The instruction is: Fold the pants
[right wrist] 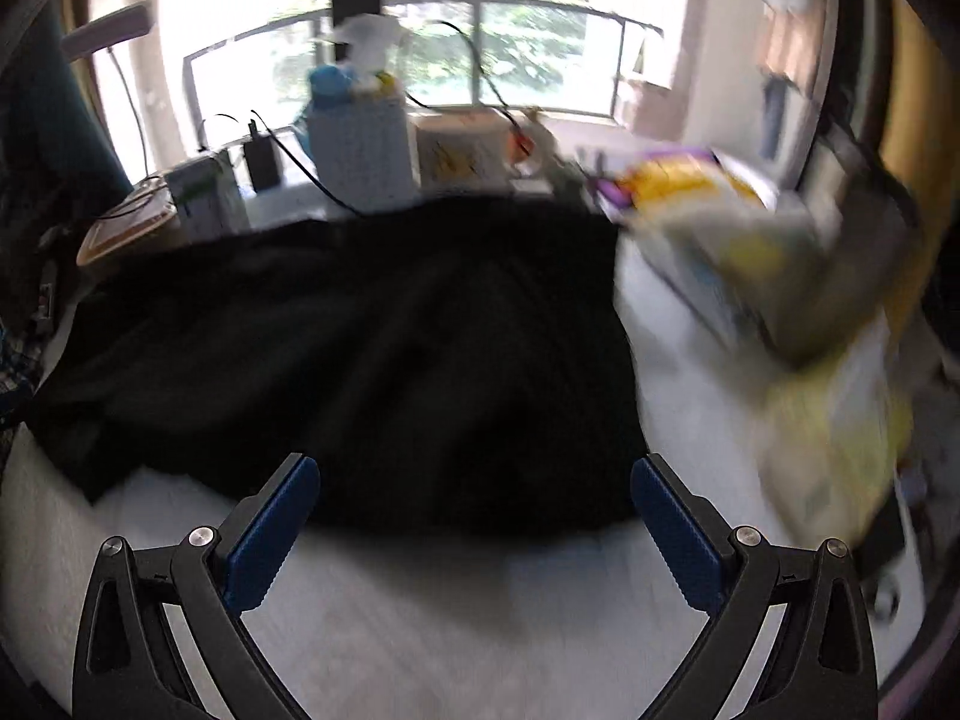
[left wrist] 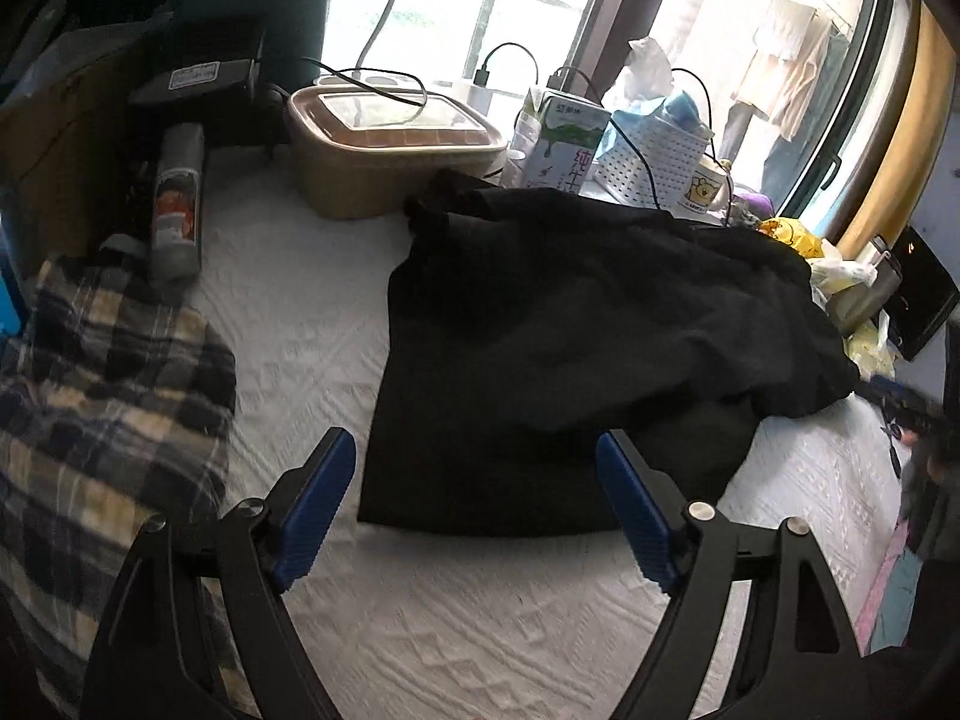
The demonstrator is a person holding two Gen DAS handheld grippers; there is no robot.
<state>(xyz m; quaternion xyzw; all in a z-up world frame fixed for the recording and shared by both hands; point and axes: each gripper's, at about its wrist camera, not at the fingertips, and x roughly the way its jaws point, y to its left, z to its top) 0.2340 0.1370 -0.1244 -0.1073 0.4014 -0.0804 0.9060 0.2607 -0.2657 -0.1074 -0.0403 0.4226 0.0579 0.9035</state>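
Observation:
The black pants (left wrist: 570, 324) lie bunched and partly folded on a white textured bedspread (left wrist: 288, 312), with a loose layer heaped over their right side. My left gripper (left wrist: 474, 444) hovers over the near edge of the pants, open, its blue pads (left wrist: 318, 504) holding nothing. The right wrist view is blurred by motion. There the pants (right wrist: 360, 348) spread wide across the middle, and my right gripper (right wrist: 474, 468) stands open above their near edge, with nothing held.
A plaid cloth (left wrist: 108, 390) lies at the left. Along the window side stand a spray can (left wrist: 177, 198), a brown lidded basket (left wrist: 390, 144), a milk carton (left wrist: 561, 144) and a white perforated basket (left wrist: 654, 156) with cables. Yellow bags (right wrist: 750, 252) crowd the right.

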